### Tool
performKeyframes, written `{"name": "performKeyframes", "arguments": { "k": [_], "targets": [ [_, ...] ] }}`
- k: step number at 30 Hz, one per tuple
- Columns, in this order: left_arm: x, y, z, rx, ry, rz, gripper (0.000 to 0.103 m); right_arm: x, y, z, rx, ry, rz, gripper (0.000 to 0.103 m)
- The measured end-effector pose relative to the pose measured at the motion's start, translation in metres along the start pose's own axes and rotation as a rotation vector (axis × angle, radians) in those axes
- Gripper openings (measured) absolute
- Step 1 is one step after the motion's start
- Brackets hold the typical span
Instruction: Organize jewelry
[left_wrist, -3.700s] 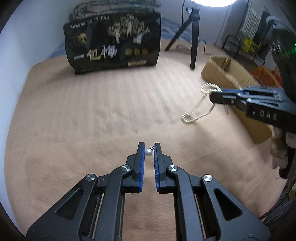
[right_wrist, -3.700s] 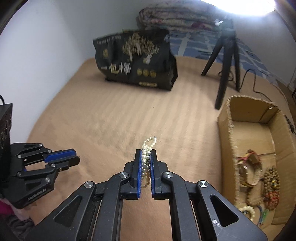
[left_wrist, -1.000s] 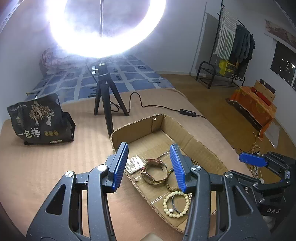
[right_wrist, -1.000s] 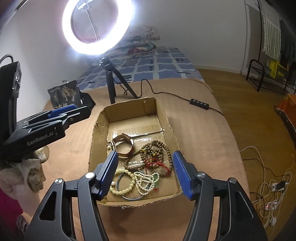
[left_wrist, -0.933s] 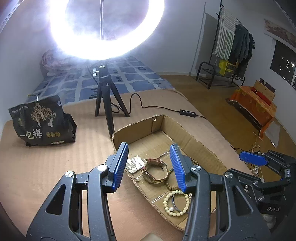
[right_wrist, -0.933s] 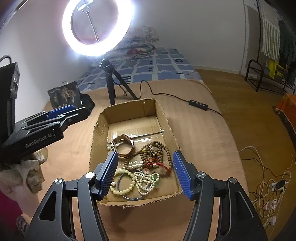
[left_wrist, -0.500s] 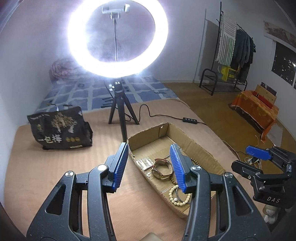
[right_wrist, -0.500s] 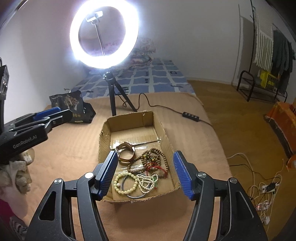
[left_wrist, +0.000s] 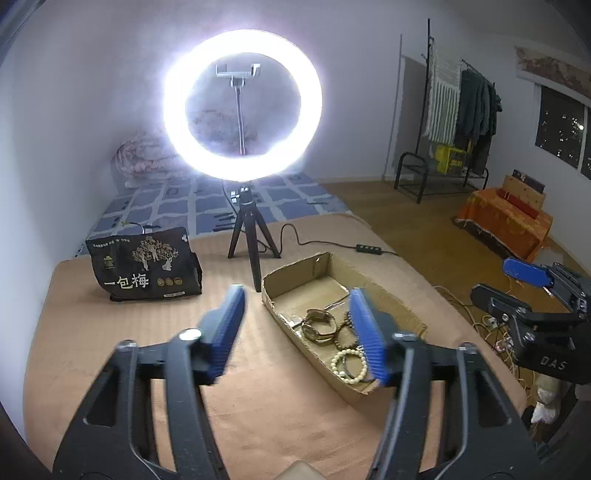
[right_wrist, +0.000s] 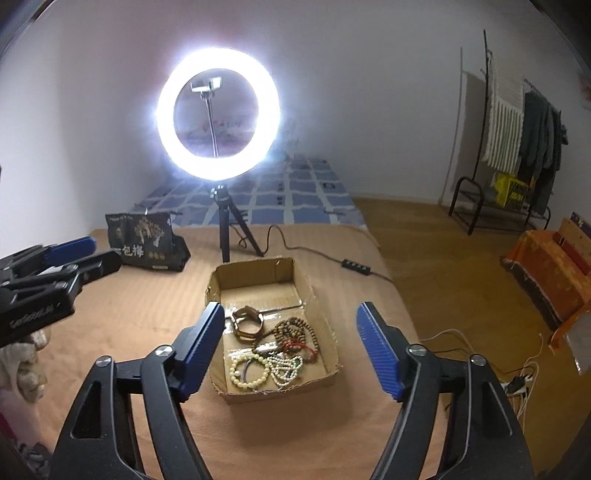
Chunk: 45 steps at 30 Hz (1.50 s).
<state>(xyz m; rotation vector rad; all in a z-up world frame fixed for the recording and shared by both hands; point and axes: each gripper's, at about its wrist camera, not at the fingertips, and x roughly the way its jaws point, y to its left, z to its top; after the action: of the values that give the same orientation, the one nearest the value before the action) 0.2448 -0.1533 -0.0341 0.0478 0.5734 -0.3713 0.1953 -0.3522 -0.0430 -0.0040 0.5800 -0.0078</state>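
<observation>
Tan bedding (right_wrist: 129, 314) carries our shallow brown cardboard box (right_wrist: 317, 314), its long axis running toward the glowing ring light (right_wrist: 218, 114). Bead bracelets (right_wrist: 269, 362) and a watch (right_wrist: 247, 321) lie inside. Both the right claw (right_wrist: 291, 347) and left claw (left_wrist: 299, 328) gape empty; the right sits squarely before the box.

A lit ring light (left_wrist: 242, 105) on a black tripod (left_wrist: 251, 236) stands on the tan blanket (left_wrist: 110, 332). A black printed bag (left_wrist: 142, 264) sits left of it. A clothes rack (right_wrist: 517, 147) stands by the far wall.
</observation>
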Motion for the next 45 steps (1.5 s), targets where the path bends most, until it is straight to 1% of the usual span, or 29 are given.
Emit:
{"name": "performKeyframes", "arguments": {
  "k": [1, 3, 5, 6, 7, 8, 10, 15, 17, 19, 22, 23, 29, 34, 45],
  "targets": [
    [-0.005, -0.001, -0.002, 0.005, -0.008, 0.006, 0.069, -0.004, 0.001, 0.0, -0.005, -0.01, -0.004, 0.075],
    [-0.013, -0.002, -0.006, 0.013, -0.015, 0.012, 0.069, -0.01, 0.001, -0.001, -0.008, -0.025, -0.014, 0.075],
    [-0.016, -0.003, -0.009, 0.007, -0.003, 0.015, 0.069, -0.016, 0.0, -0.002, 0.002, -0.036, -0.015, 0.076],
    [-0.018, -0.003, -0.011, 0.005, 0.003, 0.012, 0.069, -0.018, 0.0, -0.003, 0.007, -0.038, -0.012, 0.078],
    [-0.019, -0.004, -0.014, 0.004, 0.009, 0.015, 0.071, -0.019, 0.0, -0.004, 0.01, -0.039, -0.013, 0.08],
    [-0.021, -0.005, -0.016, 0.008, 0.01, 0.021, 0.075, -0.021, -0.001, -0.007, 0.015, -0.045, -0.021, 0.081],
    [-0.024, -0.006, -0.02, 0.014, 0.011, 0.021, 0.08, -0.022, -0.001, -0.01, 0.014, -0.049, -0.034, 0.081],
    [-0.03, -0.008, -0.026, 0.024, 0.02, 0.018, 0.083, -0.022, -0.003, -0.015, 0.016, -0.058, -0.051, 0.082],
    [-0.033, -0.01, -0.027, 0.03, 0.013, 0.027, 0.092, -0.022, -0.003, -0.017, 0.016, -0.067, -0.056, 0.082],
    [-0.038, -0.011, -0.027, 0.039, 0.002, 0.035, 0.098, -0.022, -0.003, -0.018, 0.012, -0.067, -0.059, 0.082],
    [-0.044, -0.013, -0.026, 0.058, -0.028, 0.059, 0.1, -0.02, -0.003, -0.018, 0.017, -0.068, -0.058, 0.082],
    [-0.045, -0.014, -0.026, 0.06, -0.031, 0.071, 0.103, -0.021, -0.003, -0.018, 0.019, -0.071, -0.056, 0.082],
    [-0.048, -0.012, -0.027, 0.054, -0.028, 0.092, 0.103, -0.018, -0.003, -0.02, 0.037, -0.066, -0.041, 0.082],
    [-0.049, -0.014, -0.027, 0.06, -0.029, 0.083, 0.103, -0.017, -0.004, -0.021, 0.039, -0.058, -0.032, 0.082],
    [-0.053, -0.015, -0.028, 0.076, -0.04, 0.078, 0.103, -0.015, -0.002, -0.021, 0.031, -0.046, -0.045, 0.082]
  ]
}}
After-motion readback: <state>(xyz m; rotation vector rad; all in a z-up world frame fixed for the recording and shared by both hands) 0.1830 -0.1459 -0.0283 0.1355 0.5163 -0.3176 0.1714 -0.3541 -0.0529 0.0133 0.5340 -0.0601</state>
